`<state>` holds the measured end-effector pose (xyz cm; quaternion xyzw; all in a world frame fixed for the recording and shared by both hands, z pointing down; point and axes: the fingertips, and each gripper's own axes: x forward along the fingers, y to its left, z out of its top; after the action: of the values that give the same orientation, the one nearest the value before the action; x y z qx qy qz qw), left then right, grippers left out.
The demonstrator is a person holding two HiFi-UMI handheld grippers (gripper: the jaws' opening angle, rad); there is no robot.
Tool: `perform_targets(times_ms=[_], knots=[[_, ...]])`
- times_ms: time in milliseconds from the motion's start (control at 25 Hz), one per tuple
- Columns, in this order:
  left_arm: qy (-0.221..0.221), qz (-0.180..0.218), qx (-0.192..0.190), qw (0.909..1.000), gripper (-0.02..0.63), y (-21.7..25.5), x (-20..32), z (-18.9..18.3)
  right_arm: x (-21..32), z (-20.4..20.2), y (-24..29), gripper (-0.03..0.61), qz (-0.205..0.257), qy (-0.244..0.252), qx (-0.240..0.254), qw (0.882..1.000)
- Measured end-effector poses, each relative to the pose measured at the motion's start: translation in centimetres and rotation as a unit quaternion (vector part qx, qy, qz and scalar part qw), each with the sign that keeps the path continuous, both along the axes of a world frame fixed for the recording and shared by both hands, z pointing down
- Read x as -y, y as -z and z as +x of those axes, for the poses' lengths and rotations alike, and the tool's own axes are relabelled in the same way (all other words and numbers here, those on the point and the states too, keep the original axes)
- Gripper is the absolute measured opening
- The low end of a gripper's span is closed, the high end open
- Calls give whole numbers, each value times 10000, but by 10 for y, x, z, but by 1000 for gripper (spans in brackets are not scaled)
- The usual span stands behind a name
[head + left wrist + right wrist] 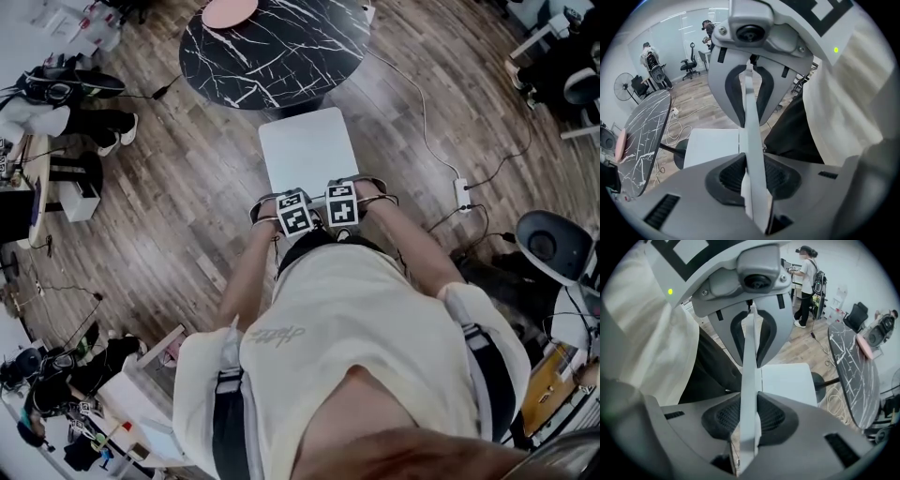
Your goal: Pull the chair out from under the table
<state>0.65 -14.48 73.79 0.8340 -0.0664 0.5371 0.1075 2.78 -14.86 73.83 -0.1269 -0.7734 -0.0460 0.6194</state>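
Note:
The chair shows its white seat [307,155] just clear of the round black marble table [272,47]. Both grippers sit side by side on the top edge of its thin white backrest, close to my body. In the head view, the left gripper [293,214] and right gripper [342,204] show only their marker cubes. In the left gripper view, the left gripper [752,174] is shut on the backrest edge [753,136], with the seat [712,146] beyond. In the right gripper view, the right gripper [749,416] clamps the same backrest [750,371] next to the seat [787,383].
A pink dish [230,11] lies on the table's far side. A power strip [461,194] and cables trail over the wood floor at the right, near a black chair [553,246]. A person [56,112] sits at the left. Another person [806,273] stands in the background.

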Motion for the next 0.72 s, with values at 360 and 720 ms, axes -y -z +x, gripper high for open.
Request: perform_targets(times_ms=[360,720], knots=[[290,65,8,9996,95,1,-35,18,-35,18,1,91,-24,268,138,9995],[336,42,160,9993,94,0,-71,28,-69,29,2,89,-8,355,227,9991]])
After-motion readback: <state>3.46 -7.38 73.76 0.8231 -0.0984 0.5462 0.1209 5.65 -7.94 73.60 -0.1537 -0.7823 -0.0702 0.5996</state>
